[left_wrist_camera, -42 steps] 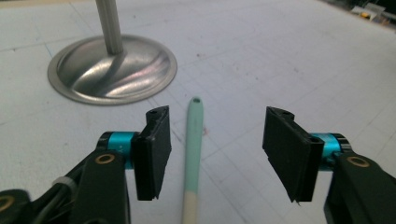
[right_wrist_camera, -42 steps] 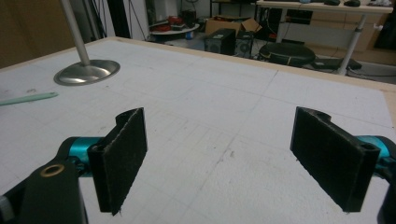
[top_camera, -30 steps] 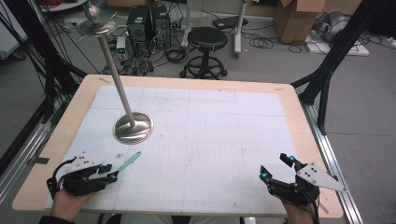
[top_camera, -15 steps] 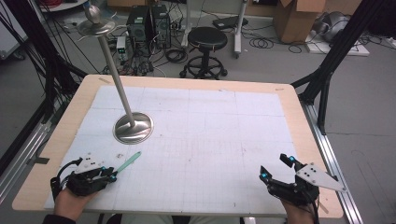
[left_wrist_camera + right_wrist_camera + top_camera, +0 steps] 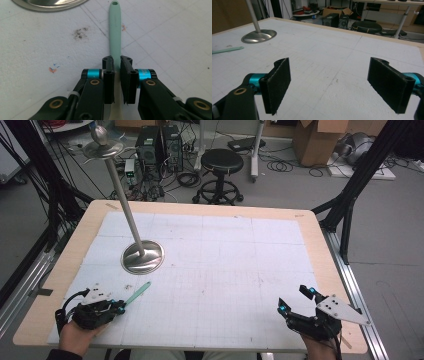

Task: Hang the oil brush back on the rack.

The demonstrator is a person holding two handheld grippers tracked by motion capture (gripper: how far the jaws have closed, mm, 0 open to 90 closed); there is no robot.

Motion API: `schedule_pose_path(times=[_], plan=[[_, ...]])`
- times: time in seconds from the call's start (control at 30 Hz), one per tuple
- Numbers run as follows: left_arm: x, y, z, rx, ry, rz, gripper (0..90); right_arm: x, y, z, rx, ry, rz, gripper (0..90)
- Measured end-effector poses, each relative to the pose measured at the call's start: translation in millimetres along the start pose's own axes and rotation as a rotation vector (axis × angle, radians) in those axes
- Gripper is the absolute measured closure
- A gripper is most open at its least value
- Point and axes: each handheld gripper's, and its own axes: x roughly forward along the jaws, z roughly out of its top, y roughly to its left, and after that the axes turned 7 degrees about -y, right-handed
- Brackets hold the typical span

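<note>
Flat mint-green spatula handle (image 5: 115,32), jaw-clamped

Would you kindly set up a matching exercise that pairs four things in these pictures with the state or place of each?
Things:
1. left claw
2. right claw
3. metal stand
4. stool

States or places:
A. on the floor beyond the table
B. open, nothing between its jaws
C. closed on the green stick
D. upright on the white mat

Pairs: 1-C, 2-B, 3-D, 4-A
</note>
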Motion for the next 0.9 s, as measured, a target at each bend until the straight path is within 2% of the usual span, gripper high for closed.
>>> schedule_pose_path(times=[0.03,0.1,0.2,0.33,0.4,0.53,0.6,0.73,0.83,0.9], plan=[[-1.1,0.6,0.7,-0.006,-0.011,-0.004,81.7,0.0,-0.1,0.0,0.0,0.0,0.001,17.7],[-5.3,0.1,3.7,-0.034,-0.065,-0.02,81.7,0.1,-0.3,-0.1,-0.001,0.0,0.0,17.7],[-11.6,-4.7,9.2,-0.055,-0.148,-0.066,81.7,0.2,-0.2,-0.2,0.001,0.001,0.003,17.7],[-17.9,-16.6,18.3,-0.06,-0.255,-0.13,81.7,0.8,0.6,0.0,-0.001,0.003,0.008,17.7],[-20.1,-22.9,22.6,-0.059,-0.303,-0.161,81.7,1.3,1.1,0.1,0.004,0.006,0.03,17.6],[-25.3,-33.8,33.1,-0.05,-0.404,-0.22,81.6,3.8,4.4,2.0,0.018,-0.008,0.087,17.6],[-28.2,-40.4,39.0,-0.032,-0.446,-0.244,81.6,5.7,6.1,2.6,0.034,-0.006,0.12,16.9],[-32.3,-55.0,50.6,0.001,-0.512,-0.29,81.5,8.1,10.2,7.5,0.052,-0.042,0.179,15.5],[-32.3,-66.2,58.0,0.032,-0.524,-0.301,81.5,10.2,15.5,13.5,0.047,-0.068,0.222,16.5],[-31.1,-74.8,63.1,0.049,-0.528,-0.319,81.5,12.6,20.7,16.6,0.039,-0.065,0.256,17.0]])
